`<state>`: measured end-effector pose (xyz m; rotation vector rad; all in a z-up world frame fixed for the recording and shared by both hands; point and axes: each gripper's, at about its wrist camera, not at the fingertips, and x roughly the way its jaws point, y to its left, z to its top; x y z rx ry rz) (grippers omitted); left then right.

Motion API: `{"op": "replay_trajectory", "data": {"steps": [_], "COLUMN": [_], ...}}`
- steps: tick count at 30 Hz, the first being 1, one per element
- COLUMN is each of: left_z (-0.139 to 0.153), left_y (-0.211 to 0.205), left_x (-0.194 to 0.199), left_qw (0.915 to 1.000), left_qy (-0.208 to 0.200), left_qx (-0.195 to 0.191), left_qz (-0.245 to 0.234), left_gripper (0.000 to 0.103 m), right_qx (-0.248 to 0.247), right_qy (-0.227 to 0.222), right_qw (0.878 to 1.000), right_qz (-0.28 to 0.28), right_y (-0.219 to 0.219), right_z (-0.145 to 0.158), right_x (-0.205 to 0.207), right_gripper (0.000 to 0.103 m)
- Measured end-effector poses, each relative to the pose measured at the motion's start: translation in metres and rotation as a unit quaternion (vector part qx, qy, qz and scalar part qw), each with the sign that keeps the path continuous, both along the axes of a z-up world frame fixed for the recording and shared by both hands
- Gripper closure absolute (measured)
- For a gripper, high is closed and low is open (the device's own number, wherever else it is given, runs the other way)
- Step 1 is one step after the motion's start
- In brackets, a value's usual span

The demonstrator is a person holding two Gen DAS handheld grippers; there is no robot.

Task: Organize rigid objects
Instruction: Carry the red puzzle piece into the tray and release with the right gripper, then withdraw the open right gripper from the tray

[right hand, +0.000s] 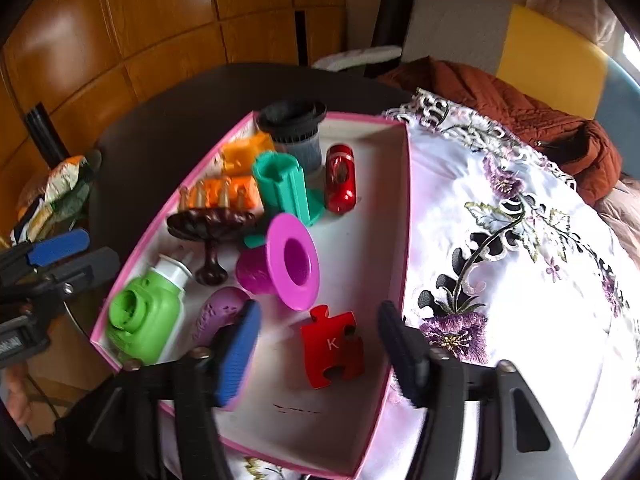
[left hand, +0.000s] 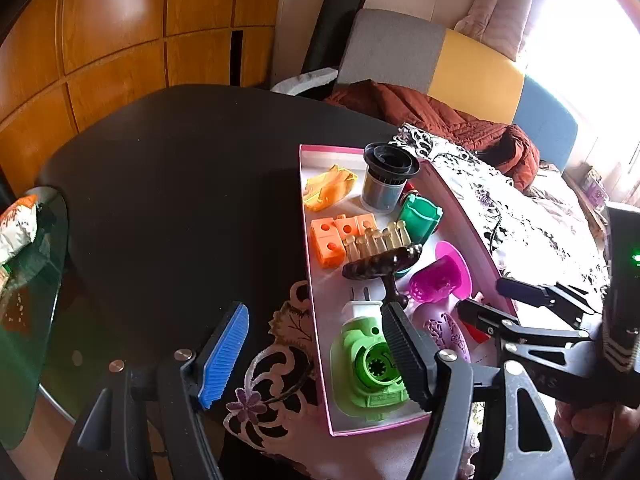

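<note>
A pink-rimmed white box point(left hand: 316, 320) point(right hand: 404, 216) on the table holds several rigid objects: a green plug-in device point(left hand: 368, 368) point(right hand: 144, 320), a magenta cup point(left hand: 440, 276) point(right hand: 288, 268), a red puzzle piece marked K point(right hand: 332, 346), a teal holder point(right hand: 288, 188), a red capsule point(right hand: 340, 178), a dark stand point(right hand: 212, 224), orange blocks point(left hand: 336, 236) and a black filter cup point(left hand: 386, 178). My left gripper point(left hand: 316, 354) is open and empty over the box's left edge. My right gripper point(right hand: 320, 354) is open and empty just above the puzzle piece; it also shows in the left wrist view point(left hand: 488, 304).
The box lies half on a black table point(left hand: 180, 168) and half on an embroidered white cloth point(right hand: 520, 264). A rust-red jacket point(right hand: 520, 112) and a grey, yellow and blue chair back point(left hand: 440, 56) stand behind. A snack bag point(right hand: 60, 188) lies at the far left.
</note>
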<state>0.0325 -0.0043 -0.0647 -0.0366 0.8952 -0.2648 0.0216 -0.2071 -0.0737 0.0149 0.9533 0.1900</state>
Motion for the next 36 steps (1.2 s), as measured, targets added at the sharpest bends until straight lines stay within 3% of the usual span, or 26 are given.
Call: {"op": "replay_trajectory", "data": {"steps": [3,9,15,20,26,36], "left_z": [0.004,0.017,0.027,0.032,0.037,0.037], "left_y": [-0.003,-0.011,-0.018,-0.023,-0.024,-0.022], "left_x": [-0.003,-0.013,-0.023,-0.030,-0.040,-0.044], "left_qw": [1.0000,0.9992,0.9975,0.9959,0.9947,0.9968], "left_qy": [-0.007,-0.035,-0.053,-0.062,-0.081,-0.067], "left_qx": [0.004,0.019,0.043,0.060,0.055,0.034], "left_qz": [0.000,-0.001,0.016,0.028,0.032,0.027], "left_gripper": [0.032,0.025,0.023,0.023,0.025,0.027], "right_qx": [0.008,0.030,0.034,-0.007,-0.023,-0.015], "right_qy": [-0.016,-0.046,-0.054,-0.079,-0.114,-0.107], "right_qw": [1.000,0.996,0.993,0.991,0.985,0.984], "right_qz": [-0.018,-0.069,-0.096,-0.109,-0.128,-0.140], "right_y": [-0.002,-0.008,-0.008,-0.004,-0.005,-0.007], "right_z": [0.009,0.025,0.027,0.032,0.046,0.048], "right_x": [-0.006,-0.023,-0.041,-0.056,-0.072,-0.079], "right_gripper": [0.017,0.000,0.000,0.000,0.000,0.000]}}
